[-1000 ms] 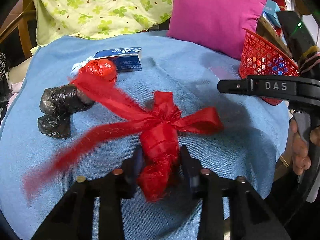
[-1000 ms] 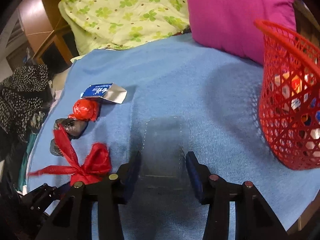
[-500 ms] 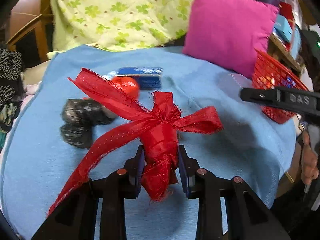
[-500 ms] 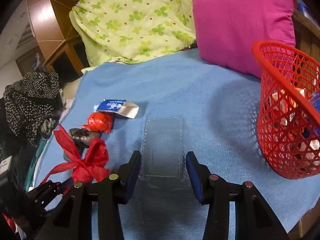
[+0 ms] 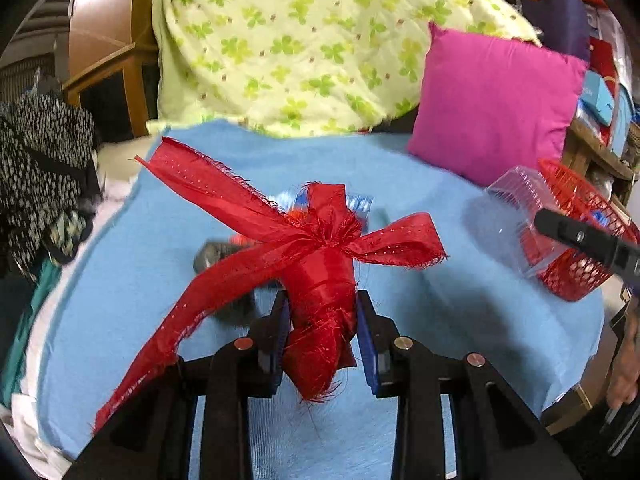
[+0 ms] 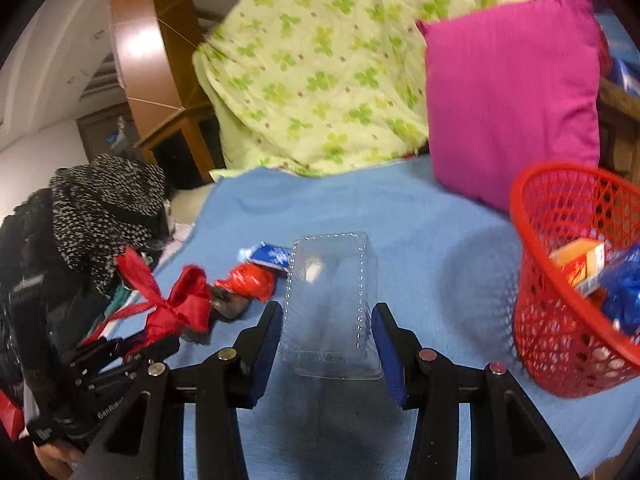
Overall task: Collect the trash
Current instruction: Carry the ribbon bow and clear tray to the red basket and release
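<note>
My left gripper [image 5: 322, 326] is shut on a frayed red ribbon bow [image 5: 320, 264] and holds it above the blue blanket [image 5: 420, 280]. The bow also shows in the right wrist view [image 6: 180, 304]. My right gripper [image 6: 326, 334] is shut on a clear plastic clamshell box [image 6: 330, 300], lifted off the blanket; the box shows in the left wrist view [image 5: 508, 216]. A red mesh basket [image 6: 560, 280] with several wrappers inside stands at the right. On the blanket lie a red crumpled bag [image 6: 248, 280], a black bag [image 6: 228, 306] and a blue carton [image 6: 268, 256].
A magenta pillow [image 6: 512, 92] leans behind the basket. A green clover quilt [image 6: 320, 80] is piled at the back. A black-and-white speckled garment [image 6: 104, 216] hangs at the left. Wooden furniture [image 6: 140, 48] stands behind.
Both grippers have risen off the blanket with their loads. The left one lifted the red bow. The right one lifted the clear box and moved it nearer the red basket.
</note>
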### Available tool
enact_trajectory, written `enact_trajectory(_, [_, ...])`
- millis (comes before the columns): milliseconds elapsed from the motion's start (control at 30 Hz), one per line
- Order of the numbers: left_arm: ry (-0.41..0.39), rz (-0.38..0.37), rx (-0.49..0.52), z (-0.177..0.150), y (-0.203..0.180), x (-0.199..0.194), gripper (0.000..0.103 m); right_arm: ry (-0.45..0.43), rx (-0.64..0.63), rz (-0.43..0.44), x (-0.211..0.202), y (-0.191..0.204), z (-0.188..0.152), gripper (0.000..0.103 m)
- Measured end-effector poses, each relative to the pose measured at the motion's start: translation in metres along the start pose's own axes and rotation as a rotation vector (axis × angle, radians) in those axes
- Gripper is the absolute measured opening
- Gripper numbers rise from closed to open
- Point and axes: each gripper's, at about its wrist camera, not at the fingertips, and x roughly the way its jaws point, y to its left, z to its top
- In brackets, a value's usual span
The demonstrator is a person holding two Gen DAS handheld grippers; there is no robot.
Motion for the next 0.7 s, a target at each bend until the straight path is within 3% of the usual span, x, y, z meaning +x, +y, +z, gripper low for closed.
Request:
enact_trajectory(267, [-0.087,-0.029,0.006,0.030,-0.021,-0.037,0.033,-0.124,-0.034,0.013,-0.038,0.005,0.008,0.049])
enact_trajectory(700, [-0.084,-0.061,0.006,0.049,-0.052,-0.050,0.033,-0.205,0.015,-0.011,-0.071,-0.022,0.015,0.049])
